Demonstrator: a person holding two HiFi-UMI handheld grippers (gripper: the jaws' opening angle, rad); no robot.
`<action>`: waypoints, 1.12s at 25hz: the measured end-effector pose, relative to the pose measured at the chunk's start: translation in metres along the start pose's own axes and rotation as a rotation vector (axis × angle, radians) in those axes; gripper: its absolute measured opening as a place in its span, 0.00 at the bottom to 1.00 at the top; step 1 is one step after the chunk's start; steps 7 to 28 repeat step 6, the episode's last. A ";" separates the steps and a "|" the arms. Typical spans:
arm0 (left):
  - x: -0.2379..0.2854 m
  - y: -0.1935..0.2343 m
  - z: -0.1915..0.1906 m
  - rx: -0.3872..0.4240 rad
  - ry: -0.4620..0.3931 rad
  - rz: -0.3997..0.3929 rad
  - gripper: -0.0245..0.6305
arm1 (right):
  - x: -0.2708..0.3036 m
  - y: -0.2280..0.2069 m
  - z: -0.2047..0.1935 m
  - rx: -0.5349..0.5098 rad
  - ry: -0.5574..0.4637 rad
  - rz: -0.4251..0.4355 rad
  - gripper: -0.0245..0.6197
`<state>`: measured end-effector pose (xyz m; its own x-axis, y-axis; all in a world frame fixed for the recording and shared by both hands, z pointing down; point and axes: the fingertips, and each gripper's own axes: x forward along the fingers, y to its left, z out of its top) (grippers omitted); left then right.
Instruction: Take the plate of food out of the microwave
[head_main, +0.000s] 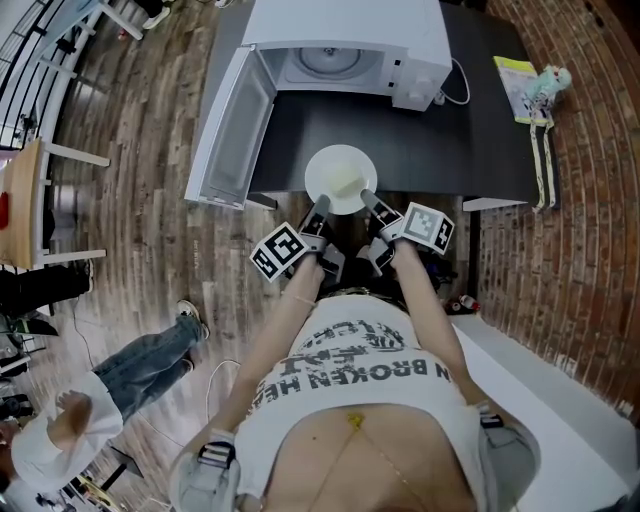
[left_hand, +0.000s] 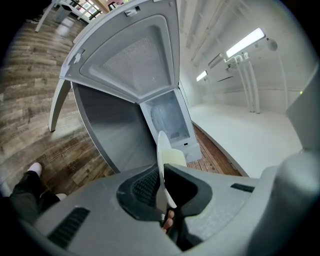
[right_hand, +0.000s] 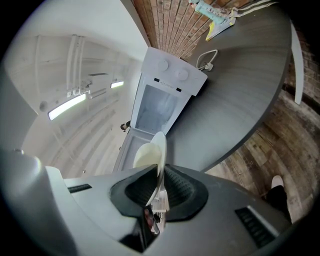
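L gripper (head_main: 319, 208) & R gripper (head_main: 368, 198) are both clamping the plate (head_main: 340, 168) by its rim. It's hanging just outside the microwave (head_main: 345, 40), whose door (head_main: 232, 125) is standing open. Pale food (head_main: 347, 184) is sitting on it, poss. mash.

On your T-shirt (head_main: 352, 366), at six o'clock in the head view, you can read "BROKEN" in dark capitals. The letters beside it and the line above are too creased to read.
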<state>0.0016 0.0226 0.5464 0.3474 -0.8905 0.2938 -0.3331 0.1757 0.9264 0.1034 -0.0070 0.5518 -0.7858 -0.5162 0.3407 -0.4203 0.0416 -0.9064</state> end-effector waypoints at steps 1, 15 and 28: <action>0.000 0.000 -0.001 -0.001 0.001 0.001 0.08 | -0.001 -0.001 0.000 0.000 0.001 -0.001 0.10; -0.002 0.002 -0.006 -0.008 0.001 0.005 0.08 | -0.005 -0.003 -0.002 -0.001 0.001 -0.004 0.10; -0.002 0.002 -0.006 -0.008 0.001 0.005 0.08 | -0.005 -0.003 -0.002 -0.001 0.001 -0.004 0.10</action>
